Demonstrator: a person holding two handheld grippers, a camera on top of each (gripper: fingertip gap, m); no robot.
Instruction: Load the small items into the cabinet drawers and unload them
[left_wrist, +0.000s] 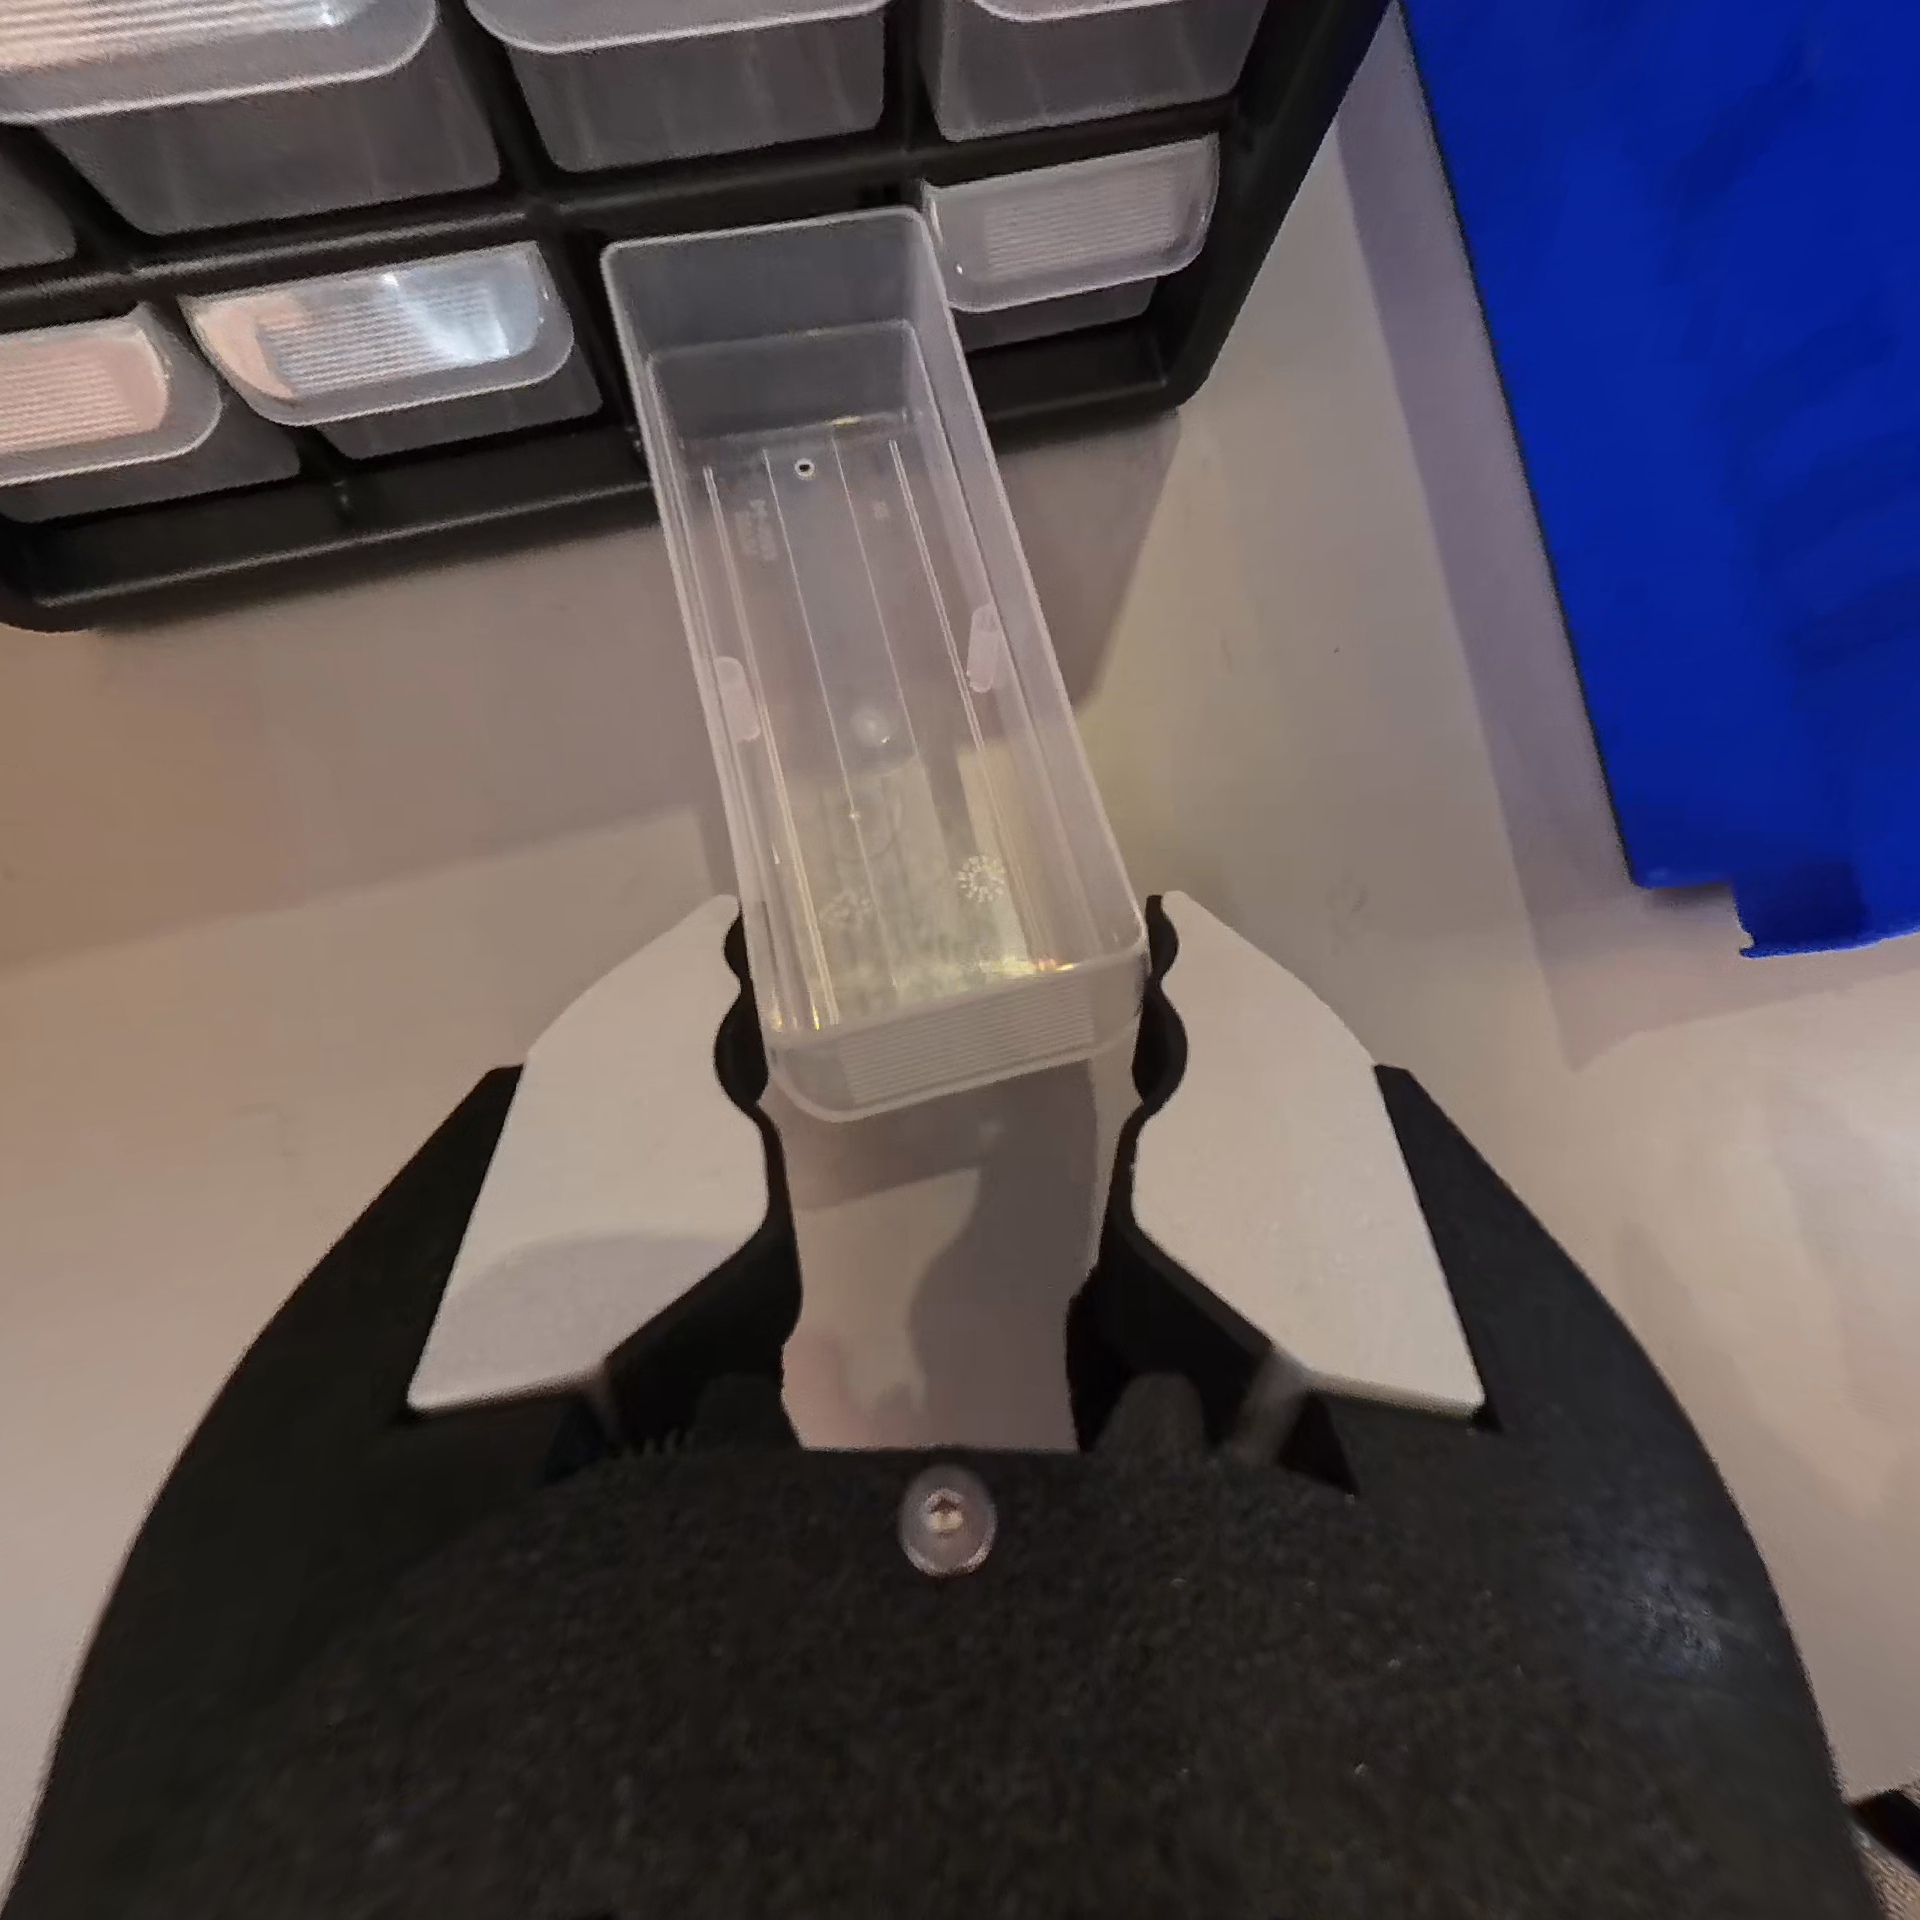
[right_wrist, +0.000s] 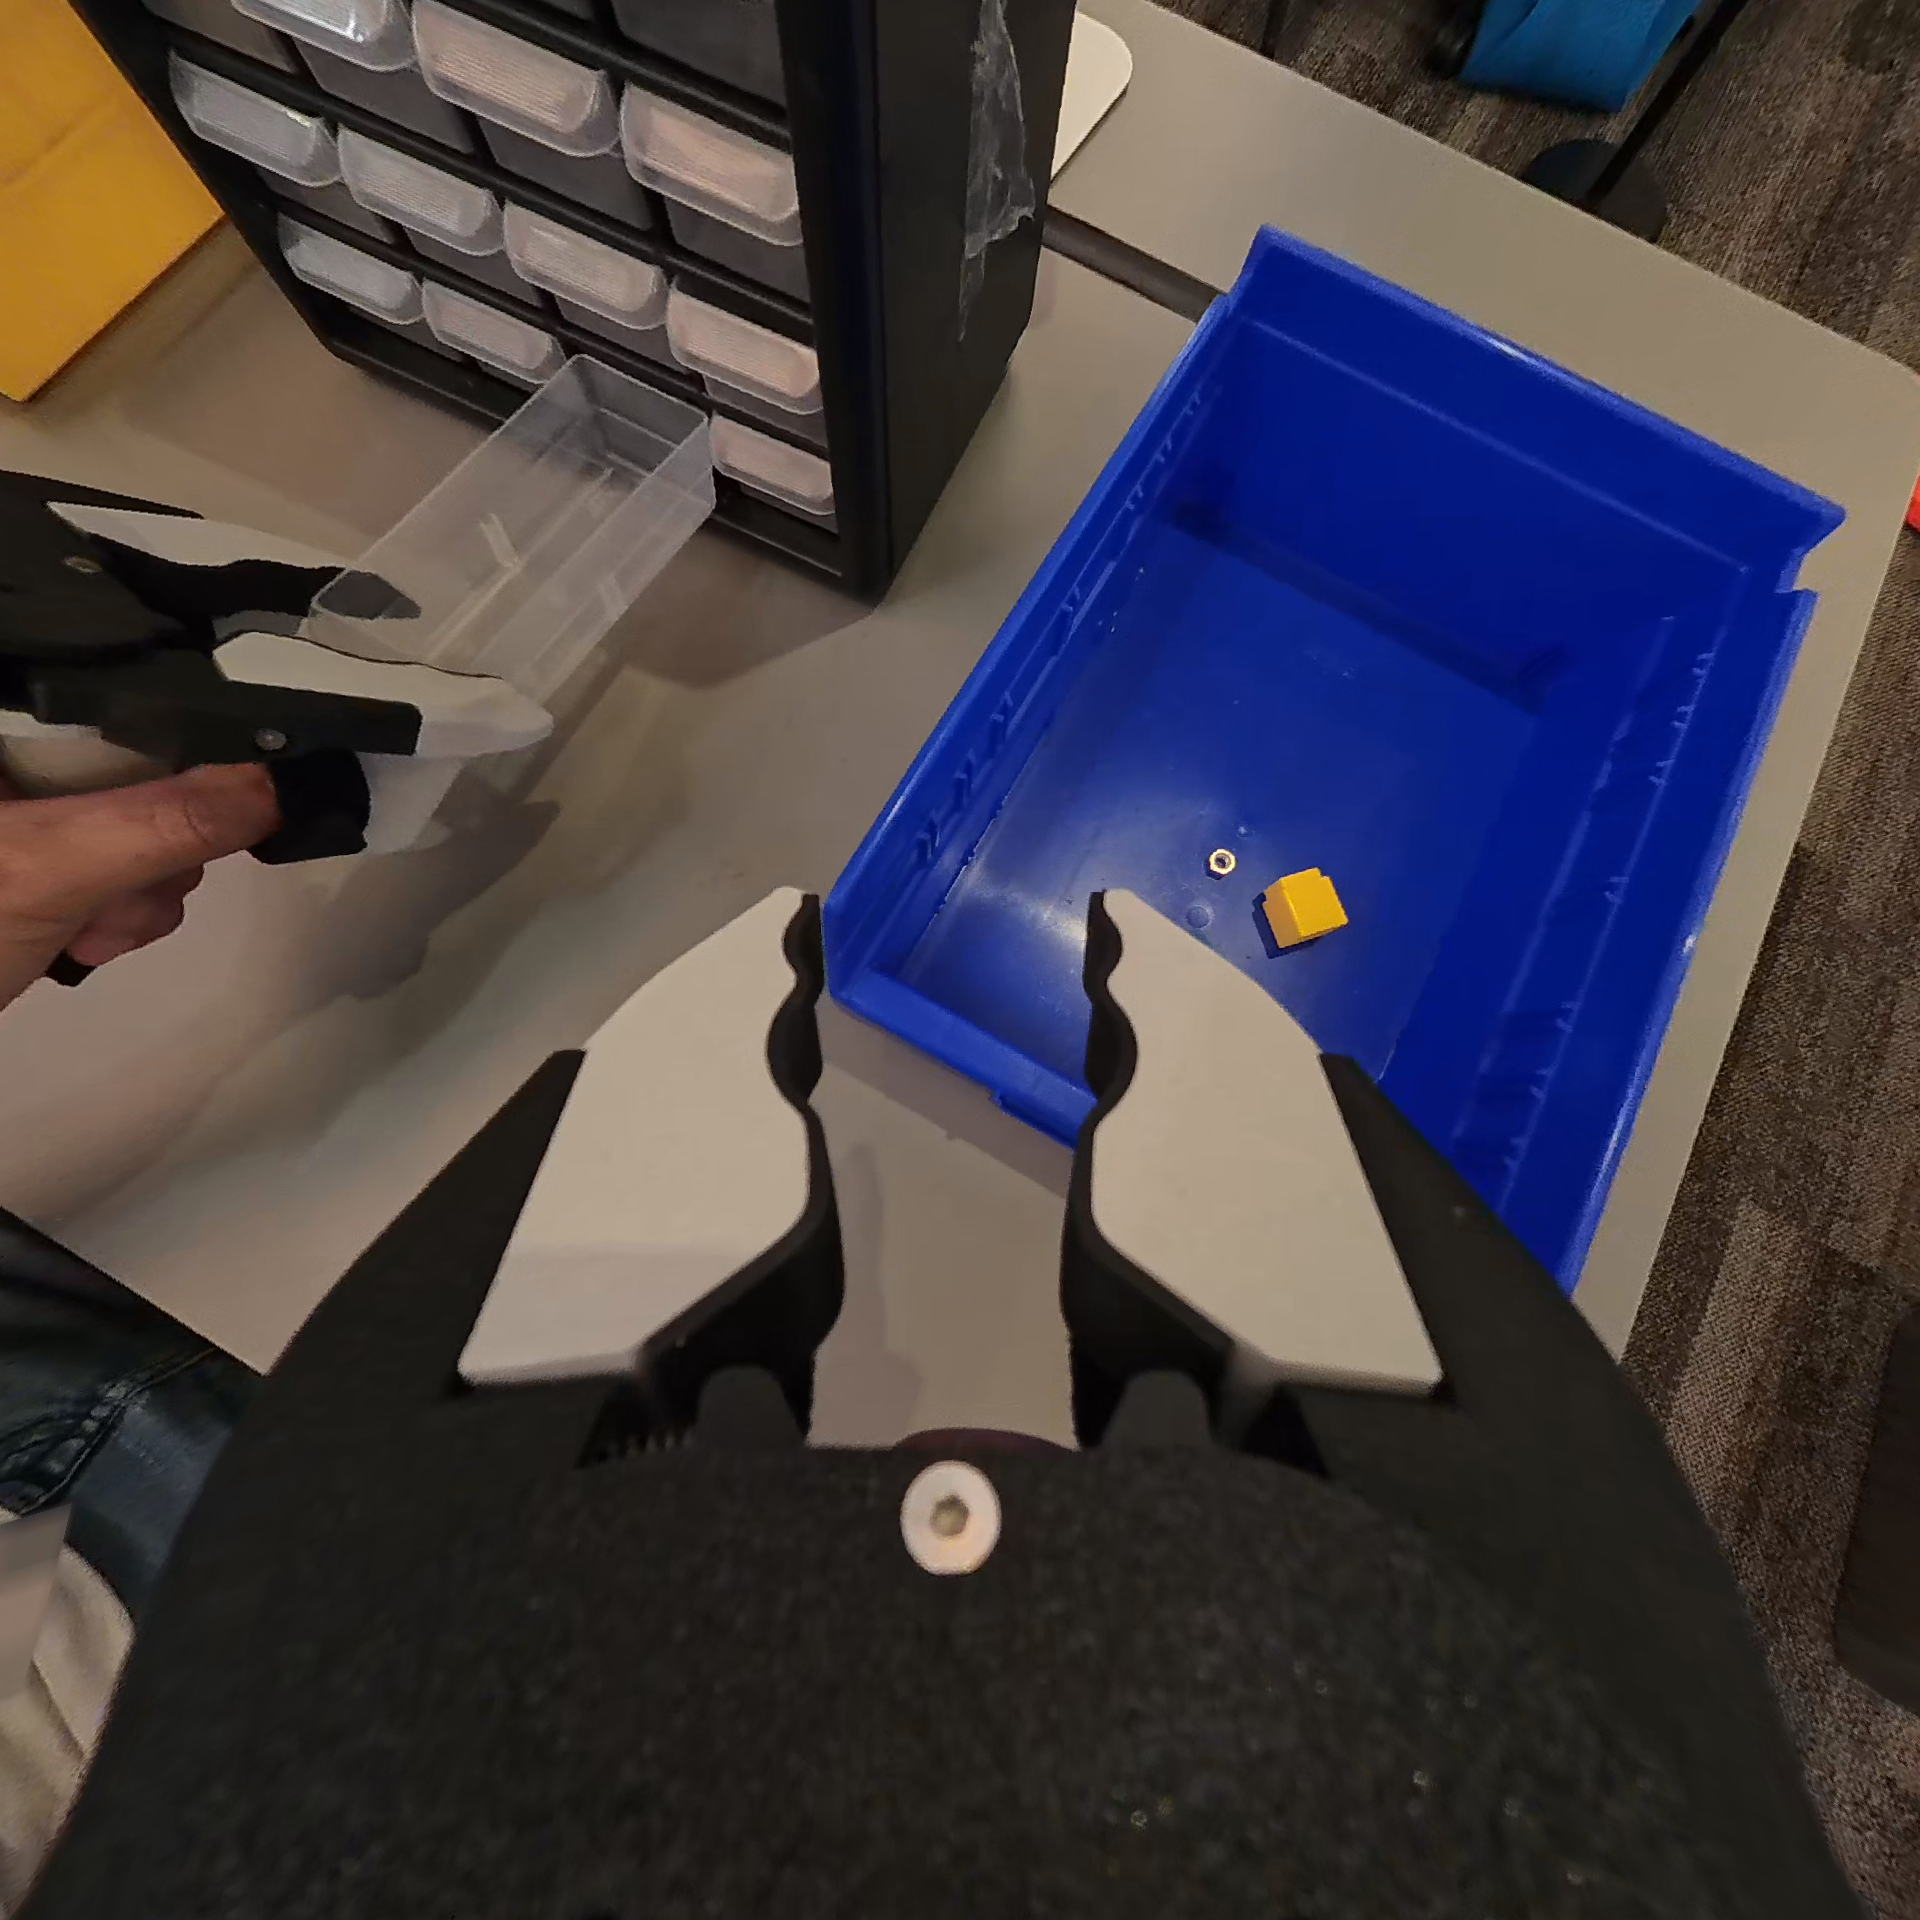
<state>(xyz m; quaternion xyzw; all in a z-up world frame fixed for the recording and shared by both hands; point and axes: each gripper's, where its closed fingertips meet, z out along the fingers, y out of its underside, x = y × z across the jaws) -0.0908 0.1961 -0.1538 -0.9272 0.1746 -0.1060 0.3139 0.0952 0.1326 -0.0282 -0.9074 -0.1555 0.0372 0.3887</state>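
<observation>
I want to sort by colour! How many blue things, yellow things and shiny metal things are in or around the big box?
Blue: 1, the blue bin.
Yellow: 2, the small yellow block in the bin and the yellow box left of the cabinet.
Shiny metal: 1, the small nut beside the block.
Total: 4.

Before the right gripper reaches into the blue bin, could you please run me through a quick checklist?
1. Clear drawer pulled out of the cabinet: ok.
2. Drawer empty: ok.
3. Left gripper shut on the drawer's front end: ok.
4. Right gripper open, holding nothing: ok.
5. Yellow block and small nut lie apart in the blue bin: ok.
6. Drawer's rear end still in its slot: cannot tell.
</observation>
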